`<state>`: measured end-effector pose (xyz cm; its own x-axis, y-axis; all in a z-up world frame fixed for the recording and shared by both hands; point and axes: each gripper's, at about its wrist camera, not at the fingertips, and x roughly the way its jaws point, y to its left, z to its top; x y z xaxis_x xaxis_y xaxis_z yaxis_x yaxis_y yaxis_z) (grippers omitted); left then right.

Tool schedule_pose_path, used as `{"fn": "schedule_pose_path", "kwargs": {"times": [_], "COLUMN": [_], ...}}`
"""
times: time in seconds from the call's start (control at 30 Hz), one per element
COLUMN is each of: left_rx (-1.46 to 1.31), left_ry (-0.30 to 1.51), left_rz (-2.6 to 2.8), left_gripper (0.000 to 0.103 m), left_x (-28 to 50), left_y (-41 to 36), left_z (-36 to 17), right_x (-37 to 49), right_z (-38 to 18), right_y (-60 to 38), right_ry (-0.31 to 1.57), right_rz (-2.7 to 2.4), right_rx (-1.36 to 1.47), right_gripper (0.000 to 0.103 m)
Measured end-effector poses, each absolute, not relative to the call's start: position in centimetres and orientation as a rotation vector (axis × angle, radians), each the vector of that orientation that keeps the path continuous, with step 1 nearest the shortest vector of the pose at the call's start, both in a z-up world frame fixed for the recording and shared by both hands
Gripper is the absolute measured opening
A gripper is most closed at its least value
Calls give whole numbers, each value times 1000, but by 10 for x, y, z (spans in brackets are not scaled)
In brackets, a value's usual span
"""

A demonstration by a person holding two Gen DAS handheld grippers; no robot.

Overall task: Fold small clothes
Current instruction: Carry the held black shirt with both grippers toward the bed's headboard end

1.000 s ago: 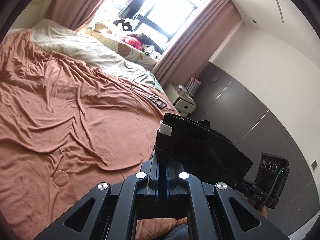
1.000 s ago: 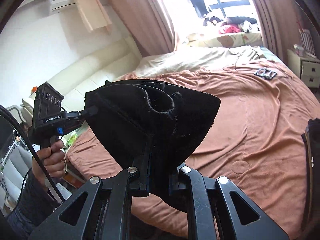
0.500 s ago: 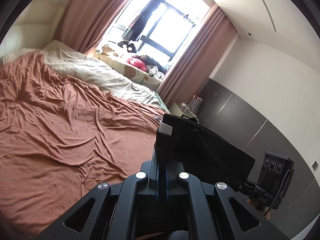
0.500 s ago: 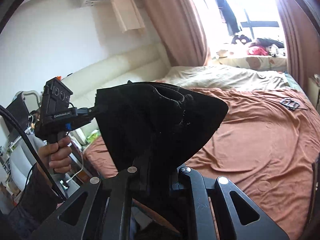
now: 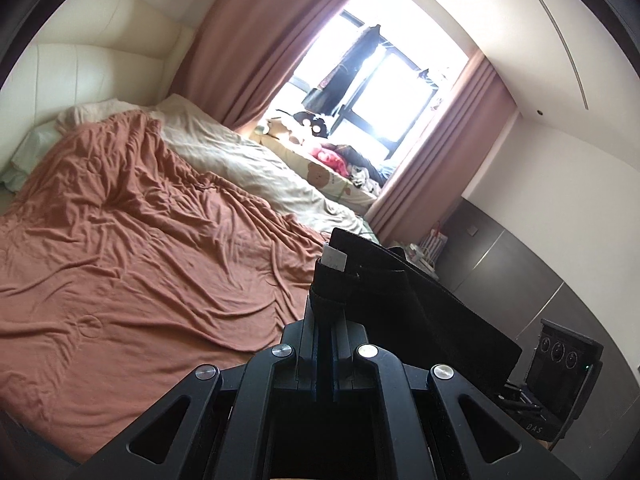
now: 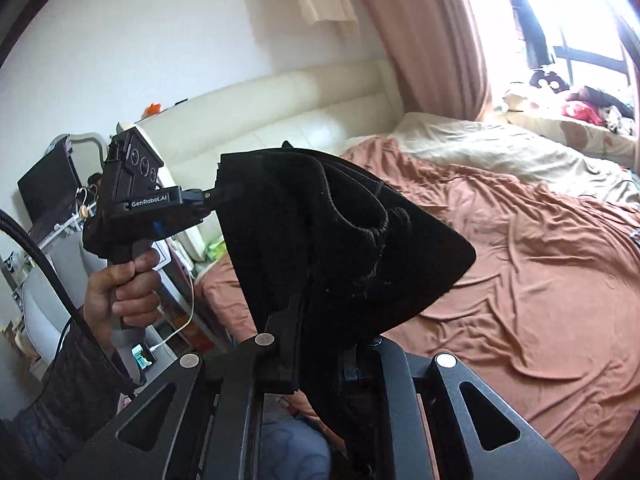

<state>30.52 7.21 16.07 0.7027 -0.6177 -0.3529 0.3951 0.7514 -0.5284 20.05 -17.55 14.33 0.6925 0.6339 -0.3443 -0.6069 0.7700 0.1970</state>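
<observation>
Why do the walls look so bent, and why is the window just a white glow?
Left wrist view: the fisheye lens curves the ceiling line and darkens the corners; the window is blown out by daylight, so the black garment shows as a silhouette with almost no detail. Right wrist view: same bending along the headboard; glare washes the window.

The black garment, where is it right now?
The black garment hangs in the air above the near edge of the brown bedspread, stretched between the left gripper and the right gripper, both clamped on it.
</observation>
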Motion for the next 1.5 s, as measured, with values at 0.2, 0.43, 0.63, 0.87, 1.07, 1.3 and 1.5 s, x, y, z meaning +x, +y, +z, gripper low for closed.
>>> {"fn": "schedule_pose_path", "kwargs": {"times": [0.2,0.43,0.63,0.87,1.07,1.3,1.5], "left_rx": [-458,-465,-490,-474,-472,-475,-484], "left_ry": [548,543,526,505,502,505,515], "left_rz": [-514,-456,-405,-347,-269,-187,-131], "left_gripper": [4,4,4,4,4,4,4], "left_x": [320,333,338,340,335,329,339], "left_y": [135,205,266,326,375,422,450], "left_z": [143,127,121,124,118,112,103], "right_x": [249,290,312,334,348,360,368], "right_z": [138,133,128,127,114,102,95], "right_y": [-132,-85,-38,16,56,109,150], "right_ry": [452,465,478,490,509,539,556], "right_rz": [771,841,867,910,942,975,1006], "right_rx": [36,11,-1,-12,-28,-49,-64], "right_gripper": [9,9,9,9,9,9,9]}}
